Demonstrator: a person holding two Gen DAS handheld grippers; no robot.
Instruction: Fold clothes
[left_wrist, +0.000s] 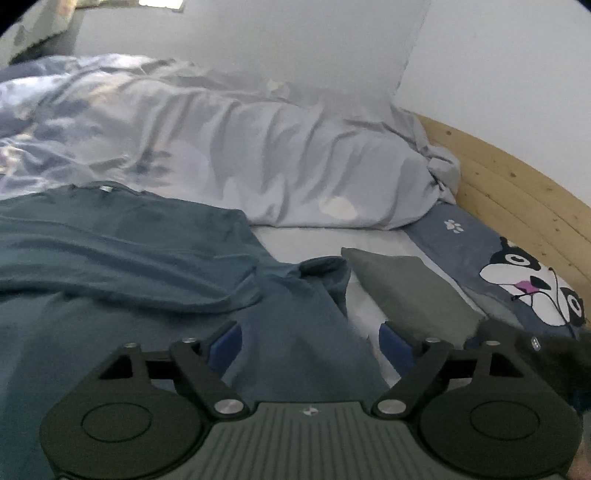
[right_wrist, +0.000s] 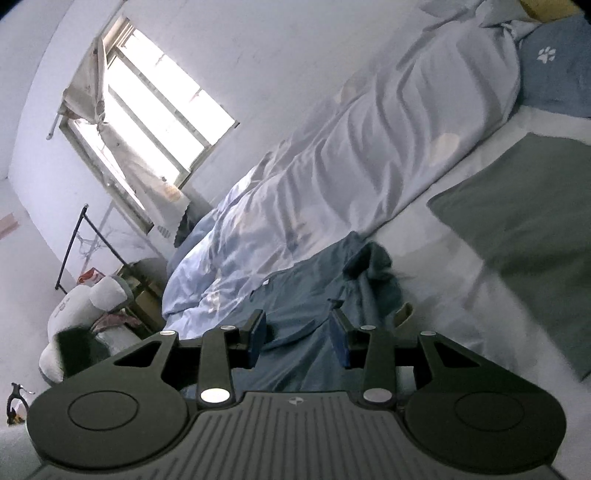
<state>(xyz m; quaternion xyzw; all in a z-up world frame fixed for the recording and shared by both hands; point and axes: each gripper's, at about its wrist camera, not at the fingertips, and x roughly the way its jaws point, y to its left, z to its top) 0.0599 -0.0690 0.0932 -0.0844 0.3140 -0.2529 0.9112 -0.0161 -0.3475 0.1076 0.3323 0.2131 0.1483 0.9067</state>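
A teal t-shirt (left_wrist: 129, 258) lies spread on the bed, its upper part folded over and one sleeve rumpled toward the right. My left gripper (left_wrist: 309, 343) hovers over the shirt's right edge, wide open, with nothing between its blue pads. A folded grey-green garment (left_wrist: 413, 291) lies just to the right on the white sheet. In the right wrist view the teal t-shirt (right_wrist: 306, 291) shows beyond my right gripper (right_wrist: 298, 334), whose pads stand apart and pinch nothing. The grey-green garment (right_wrist: 524, 229) lies to the right.
A rumpled pale blue duvet (left_wrist: 258, 155) runs along the far side against the wall. A cartoon-dog pillow (left_wrist: 524, 280) and the wooden bed frame (left_wrist: 517, 192) lie at the right. A window (right_wrist: 155, 122), a clothes rack (right_wrist: 70, 251) and a plush toy (right_wrist: 85, 306) are at the left.
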